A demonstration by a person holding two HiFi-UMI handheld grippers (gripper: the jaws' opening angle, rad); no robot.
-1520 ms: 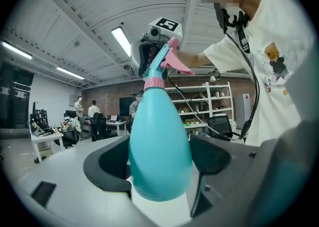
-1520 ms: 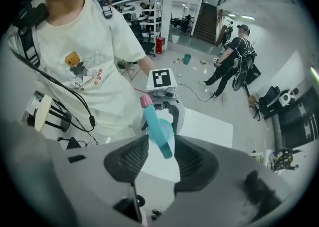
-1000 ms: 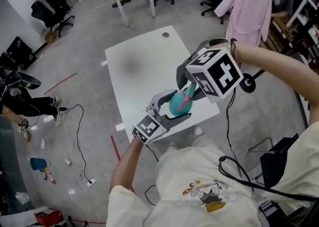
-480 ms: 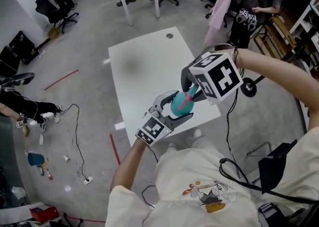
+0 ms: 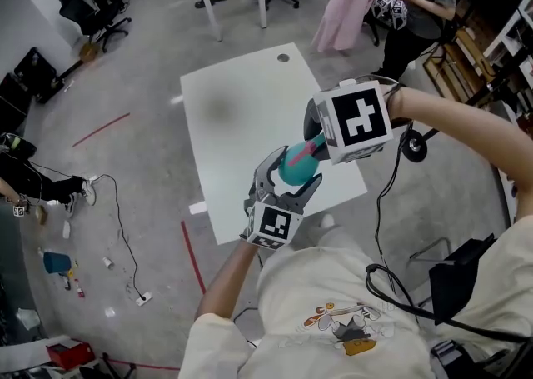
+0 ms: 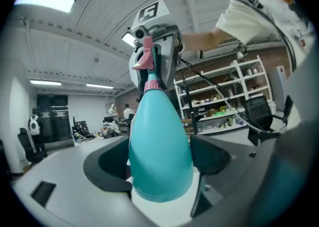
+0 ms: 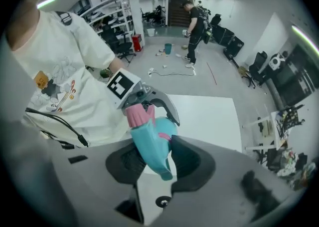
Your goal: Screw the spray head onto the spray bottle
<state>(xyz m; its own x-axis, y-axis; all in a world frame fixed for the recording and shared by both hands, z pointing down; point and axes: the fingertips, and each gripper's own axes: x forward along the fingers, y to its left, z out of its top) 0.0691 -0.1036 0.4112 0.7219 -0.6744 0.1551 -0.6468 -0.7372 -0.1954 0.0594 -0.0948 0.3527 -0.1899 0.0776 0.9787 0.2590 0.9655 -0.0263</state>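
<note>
2 grippers over the white bench (image 5: 241, 111).
Jaws of the left gripper (image 5: 291, 176) clamp the teal spray bottle (image 6: 159, 146); the right gripper (image 7: 157, 151), jaws just closing, pinches the spray head (image 7: 144, 126) on its neck.

Head view: head-mounted, high, faces steeply down; takes in white table (image 5: 250, 86), floor (image 5: 125, 77) around it, both grippers at mid distance.

Left gripper view: rides left gripper (image 5: 291, 176), faces near level along jaws; spray bottle (image 6: 159, 146) very near, shelves (image 6: 224, 91) far behind.

Right gripper view: rides right gripper (image 5: 313, 149), faces steeply down; spray head (image 7: 152, 146) near, table and floor beyond.

Shared: all three see spray bottle; each gripper view sees opposite gripper.
</note>
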